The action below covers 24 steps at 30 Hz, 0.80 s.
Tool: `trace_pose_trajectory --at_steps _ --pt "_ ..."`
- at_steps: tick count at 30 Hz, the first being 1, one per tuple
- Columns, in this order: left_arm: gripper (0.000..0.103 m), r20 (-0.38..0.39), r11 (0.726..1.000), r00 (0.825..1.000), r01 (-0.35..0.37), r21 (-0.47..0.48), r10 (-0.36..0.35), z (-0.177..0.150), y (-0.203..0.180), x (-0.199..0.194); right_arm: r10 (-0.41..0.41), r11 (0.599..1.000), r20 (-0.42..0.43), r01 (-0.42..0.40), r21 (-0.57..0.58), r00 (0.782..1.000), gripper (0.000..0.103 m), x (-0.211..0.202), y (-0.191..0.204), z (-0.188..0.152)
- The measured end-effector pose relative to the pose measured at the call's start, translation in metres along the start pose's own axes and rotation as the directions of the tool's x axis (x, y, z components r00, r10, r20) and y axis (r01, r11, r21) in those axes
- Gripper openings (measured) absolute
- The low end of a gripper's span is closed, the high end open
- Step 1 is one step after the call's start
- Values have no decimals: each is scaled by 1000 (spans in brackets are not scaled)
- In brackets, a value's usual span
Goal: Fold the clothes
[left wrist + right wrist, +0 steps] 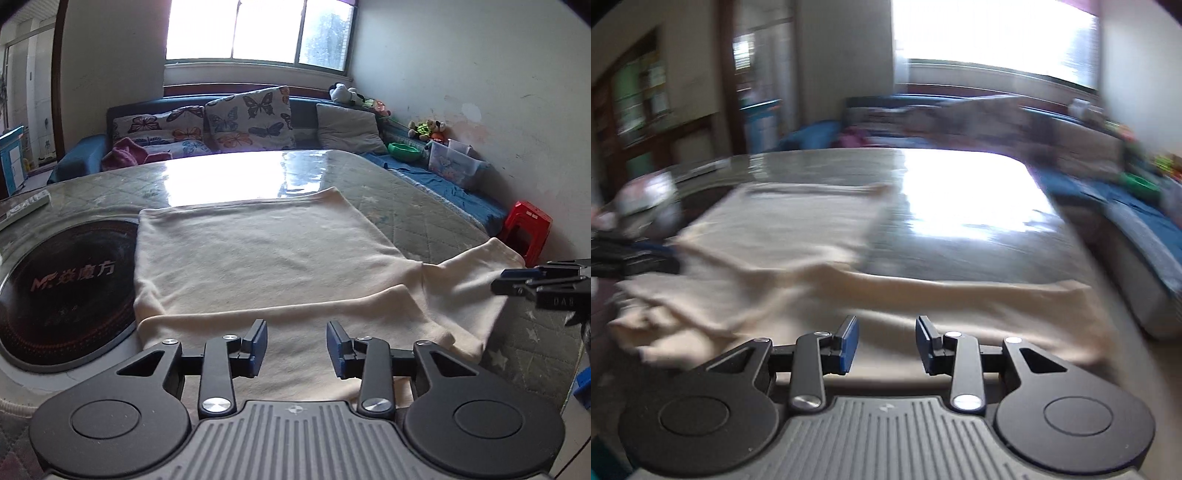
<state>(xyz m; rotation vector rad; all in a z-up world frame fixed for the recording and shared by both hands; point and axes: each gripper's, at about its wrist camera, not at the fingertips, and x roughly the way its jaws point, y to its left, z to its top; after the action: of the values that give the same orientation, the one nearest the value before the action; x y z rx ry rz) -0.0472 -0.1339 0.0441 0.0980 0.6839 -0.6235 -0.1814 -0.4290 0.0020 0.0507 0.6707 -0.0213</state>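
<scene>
A soft cream garment (258, 258) lies flat and rumpled on the glossy quilted table (424, 206), both the left gripper (296, 347) and right gripper (886, 343) hovering over its near edge, blue-padded jaws apart, holding nothing.

Butterfly cushions (236, 120), red stool (526, 230)

Looking like lived-in home, living room. Sofa (306, 122) running along far wall under bright window (258, 29), carrying butterfly-print cushions (251, 118) and grey pillow (349, 127). Plush toys (345, 92) sitting on sofa back and side ledge. Glass-topped table (424, 206) with quilted star cloth underneath, built-in round cooktop (62, 291). Red plastic stool (528, 232) standing by scuffed white wall (480, 74). Doorway showing blurred in right wrist view.
</scene>
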Motion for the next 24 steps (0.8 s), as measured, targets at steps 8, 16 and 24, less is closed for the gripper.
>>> trace_pose_trajectory --at_steps 8,16,24 --pt "46 -17 999 1000 14 32 -13 3 -21 7 -224 955 4 219 198 974 34 -9 -82 -10" --pt "48 -33 998 999 11 61 -9 6 -35 10 -236 921 -20 230 314 972 34 5 -115 -18" --pt "52 -37 997 999 5 75 -3 4 -42 13 -242 918 26 220 328 970 10 1 -114 -20"
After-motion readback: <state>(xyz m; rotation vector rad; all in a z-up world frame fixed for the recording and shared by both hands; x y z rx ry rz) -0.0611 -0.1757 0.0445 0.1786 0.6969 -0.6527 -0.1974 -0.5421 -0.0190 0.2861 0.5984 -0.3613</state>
